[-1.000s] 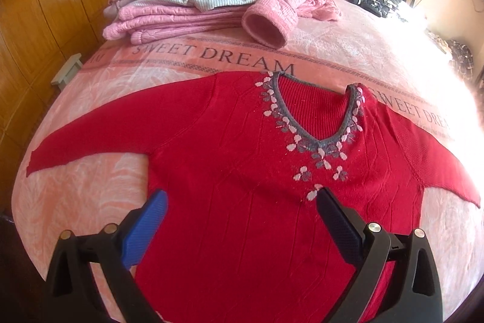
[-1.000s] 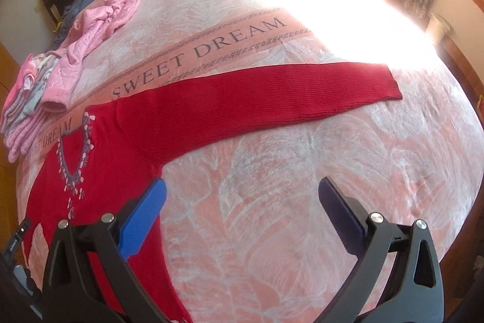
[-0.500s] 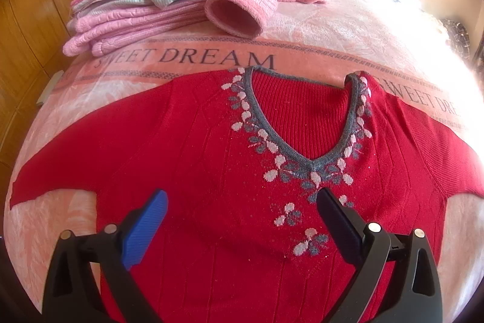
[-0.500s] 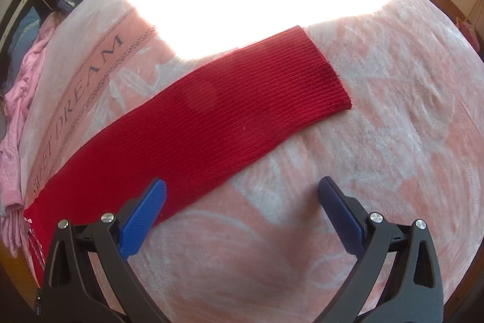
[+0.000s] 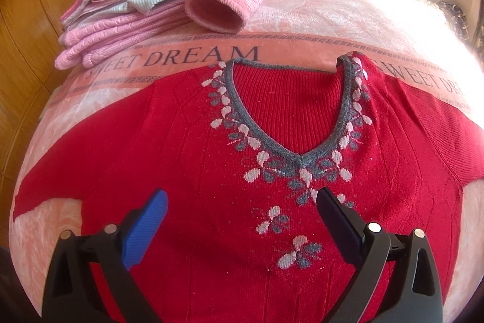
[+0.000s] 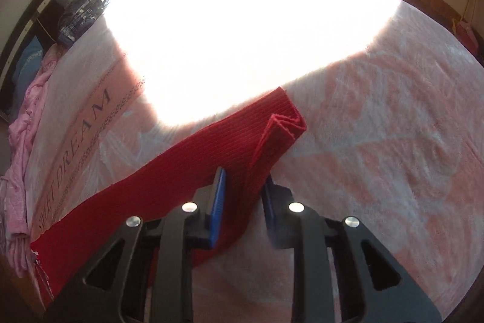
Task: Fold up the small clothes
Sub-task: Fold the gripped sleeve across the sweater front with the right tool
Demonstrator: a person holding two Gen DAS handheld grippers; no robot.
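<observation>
Red sweater (image 5: 187,159) lies spread face-up across centre of frame on pink bedspread (image 5: 302,20). Left gripper (image 5: 242,211) hovers above chest, jaws wide, empty. Right gripper (image 6: 242,186) pinches sleeve (image 6: 187,153) near cuff, lower centre of frame. Step: first sleeve fold. Next: carry cuff inward over body.
</observation>
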